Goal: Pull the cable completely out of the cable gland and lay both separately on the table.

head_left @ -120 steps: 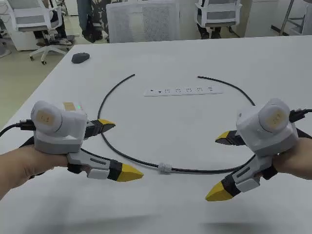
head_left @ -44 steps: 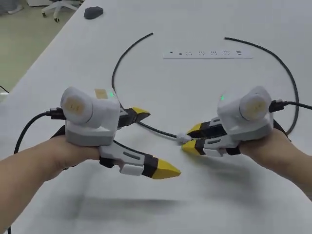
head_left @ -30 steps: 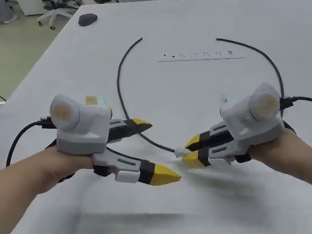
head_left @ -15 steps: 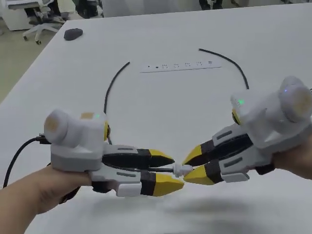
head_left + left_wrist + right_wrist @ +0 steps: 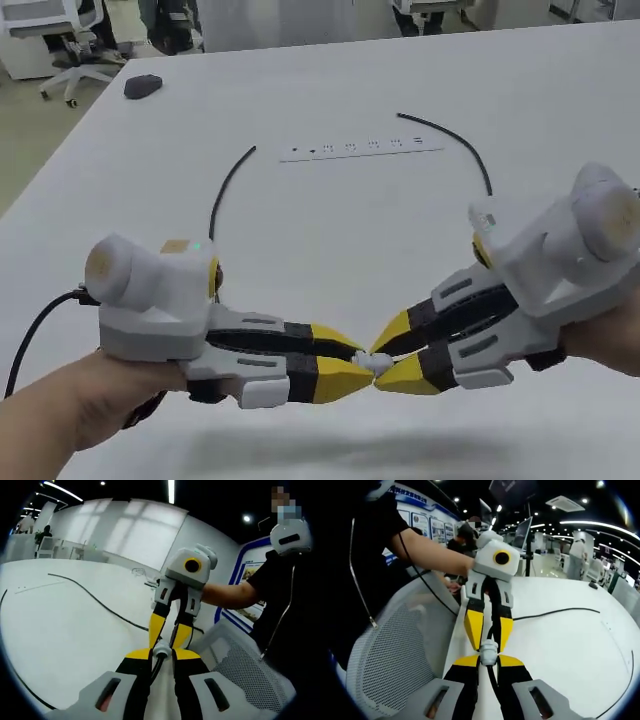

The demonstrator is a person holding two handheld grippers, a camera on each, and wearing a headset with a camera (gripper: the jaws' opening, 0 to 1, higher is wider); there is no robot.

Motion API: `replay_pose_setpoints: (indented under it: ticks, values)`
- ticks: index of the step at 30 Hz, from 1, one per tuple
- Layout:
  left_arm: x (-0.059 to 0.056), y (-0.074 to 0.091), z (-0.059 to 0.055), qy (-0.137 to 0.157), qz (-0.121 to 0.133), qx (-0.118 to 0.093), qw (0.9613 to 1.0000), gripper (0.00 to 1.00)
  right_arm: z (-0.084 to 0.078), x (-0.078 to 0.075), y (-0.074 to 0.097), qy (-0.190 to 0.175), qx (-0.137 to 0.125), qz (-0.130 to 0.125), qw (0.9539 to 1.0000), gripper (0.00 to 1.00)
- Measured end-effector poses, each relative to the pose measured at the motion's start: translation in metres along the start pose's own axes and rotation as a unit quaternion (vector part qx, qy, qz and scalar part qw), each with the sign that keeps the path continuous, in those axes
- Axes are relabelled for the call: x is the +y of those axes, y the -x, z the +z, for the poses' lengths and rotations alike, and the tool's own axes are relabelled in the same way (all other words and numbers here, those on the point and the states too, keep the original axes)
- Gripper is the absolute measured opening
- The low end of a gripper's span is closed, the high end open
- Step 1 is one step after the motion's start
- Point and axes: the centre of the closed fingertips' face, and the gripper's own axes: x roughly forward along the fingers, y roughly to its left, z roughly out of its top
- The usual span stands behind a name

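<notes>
The left gripper (image 5: 362, 364) and the right gripper (image 5: 386, 362) meet tip to tip low in the head view, held just above the near part of the white table (image 5: 330, 250). Between them sits the small white gland (image 5: 380, 361). The right gripper's jaws are closed around the gland at their yellow tips. The left gripper's jaws are pressed together on the black cable (image 5: 222, 190) right beside the gland. In both gripper views the cable runs through the gland, coming out on each side and passing back between each pair of jaws. Farther off, the two loose ends of the cable curve away across the table, one on each side of a white power strip (image 5: 360, 148). A dark mouse (image 5: 143, 86) lies near the far left edge.
</notes>
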Motion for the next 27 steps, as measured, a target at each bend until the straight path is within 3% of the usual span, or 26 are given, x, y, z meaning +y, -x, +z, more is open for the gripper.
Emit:
replay_pose_setpoints:
  ticks: [5, 8, 10, 12, 13, 16, 18, 21, 22, 24, 26, 27]
  values:
    - [0.000, 0.001, 0.003, -0.028, 0.000, 0.000, 0.9996, 0.15, 0.002, -0.002, 0.000, -0.003, -0.003, 0.001, 1.0000, 0.08]
    - [-0.002, 0.001, 0.004, -0.045, 0.000, 0.007, 0.9990, 0.15, 0.003, 0.000, 0.001, -0.058, -0.012, 0.025, 0.9980, 0.09]
    - [-0.003, 0.001, 0.003, -0.070, 0.001, 0.021, 0.9973, 0.14, 0.004, 0.002, 0.002, -0.123, -0.023, 0.044, 0.9912, 0.09]
    - [-0.004, 0.001, 0.007, -0.118, 0.004, 0.033, 0.9924, 0.14, 0.007, -0.001, 0.004, -0.147, -0.049, 0.059, 0.9861, 0.08]
    - [-0.006, 0.002, 0.008, -0.126, -0.001, 0.038, 0.9913, 0.14, 0.008, 0.001, 0.005, -0.167, -0.058, 0.071, 0.9818, 0.08]
    - [-0.006, 0.004, 0.013, -0.136, 0.000, 0.033, 0.9902, 0.14, 0.011, -0.002, 0.007, -0.192, -0.077, 0.079, 0.9752, 0.08]
    - [-0.004, 0.004, 0.016, -0.135, -0.001, 0.032, 0.9903, 0.14, 0.013, -0.003, 0.009, -0.191, -0.077, 0.080, 0.9752, 0.08]
    - [-0.002, 0.004, 0.016, -0.125, 0.003, 0.032, 0.9917, 0.14, 0.015, -0.003, 0.008, -0.170, -0.075, 0.069, 0.9802, 0.07]
    - [-0.001, 0.004, 0.016, -0.122, 0.003, 0.032, 0.9921, 0.14, 0.015, -0.003, 0.008, -0.161, -0.072, 0.061, 0.9825, 0.07]
    - [0.001, 0.003, 0.015, -0.111, 0.009, 0.030, 0.9933, 0.14, 0.014, -0.007, 0.007, -0.107, -0.064, 0.032, 0.9917, 0.07]
    - [0.003, 0.002, 0.015, -0.119, 0.014, 0.028, 0.9924, 0.14, 0.013, -0.007, 0.007, -0.094, -0.052, 0.014, 0.9941, 0.06]
    - [0.004, 0.002, 0.016, -0.106, 0.013, 0.023, 0.9940, 0.14, 0.014, -0.007, 0.007, -0.084, -0.052, 0.008, 0.9951, 0.06]
